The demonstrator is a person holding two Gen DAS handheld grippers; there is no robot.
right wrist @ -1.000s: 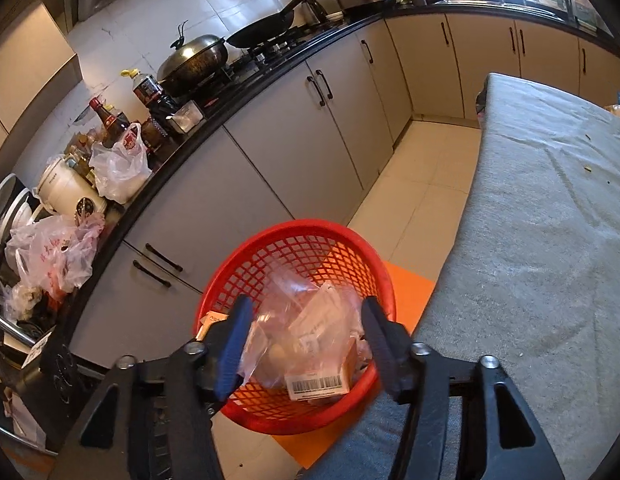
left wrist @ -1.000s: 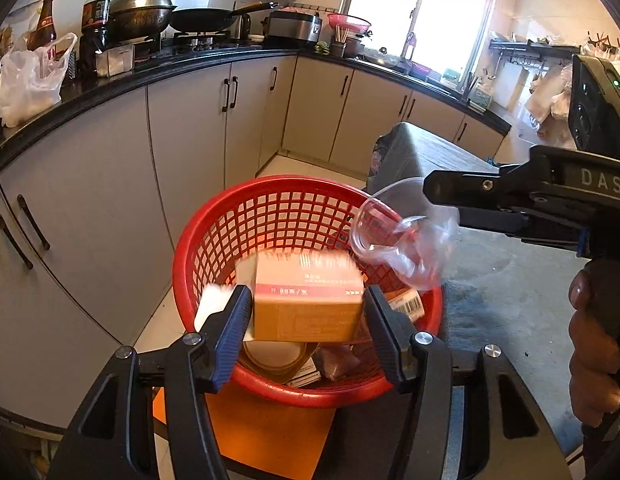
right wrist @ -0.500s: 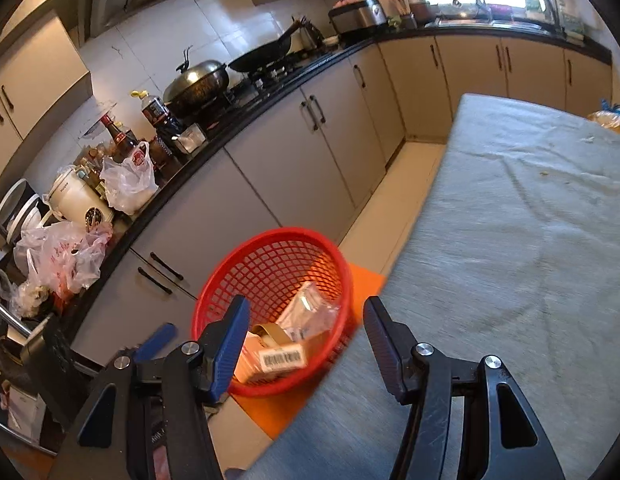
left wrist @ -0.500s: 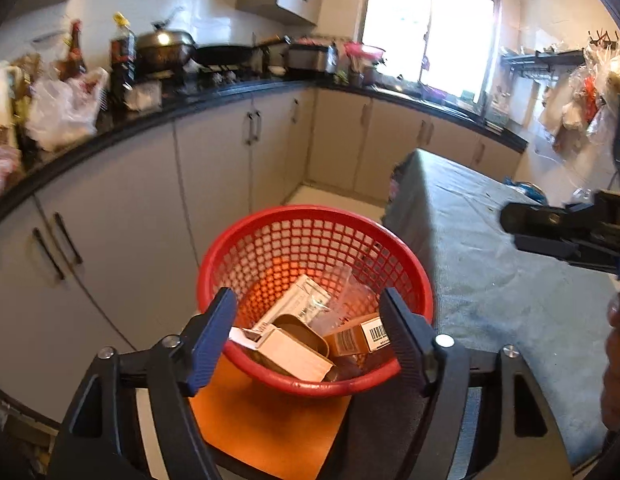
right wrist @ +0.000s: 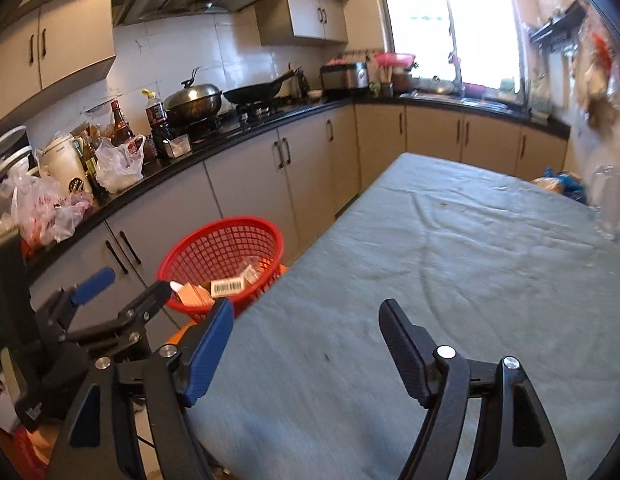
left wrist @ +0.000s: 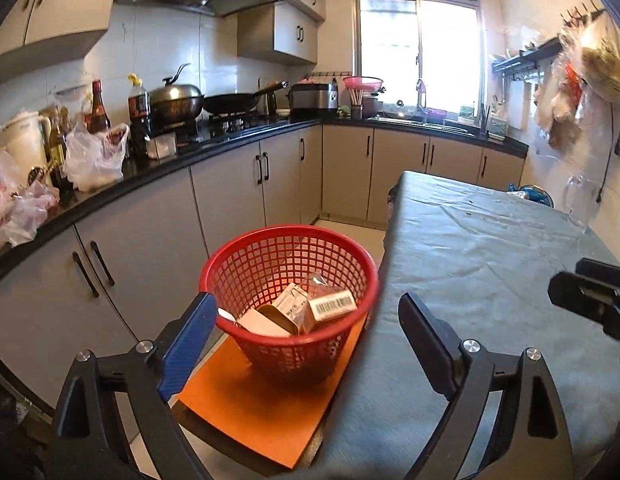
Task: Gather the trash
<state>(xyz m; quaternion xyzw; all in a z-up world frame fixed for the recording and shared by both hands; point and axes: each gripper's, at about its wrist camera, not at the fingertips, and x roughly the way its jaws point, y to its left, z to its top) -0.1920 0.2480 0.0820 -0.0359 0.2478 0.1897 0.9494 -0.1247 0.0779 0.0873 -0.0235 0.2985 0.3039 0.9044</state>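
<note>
Both grippers, left gripper (left wrist: 306,332) and right gripper (right wrist: 306,344), spread, empty. Red basket (left wrist: 288,280) at 12 o'clock: light, stiff mesh (cartons loose inside); you'd grip rim.

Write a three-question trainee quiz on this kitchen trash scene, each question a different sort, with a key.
1. True or false: the left gripper holds a box.
2. Multiple choice: the red basket stands on A) the grey cloth-covered table, B) an orange board, C) the black counter.
3. Fill in: the carton with a barcode label lies inside the ____.

Key
1. False: both the left and the right gripper are open and empty.
2. B, beside the table's edge.
3. Basket, among other cartons and clear plastic.
</note>
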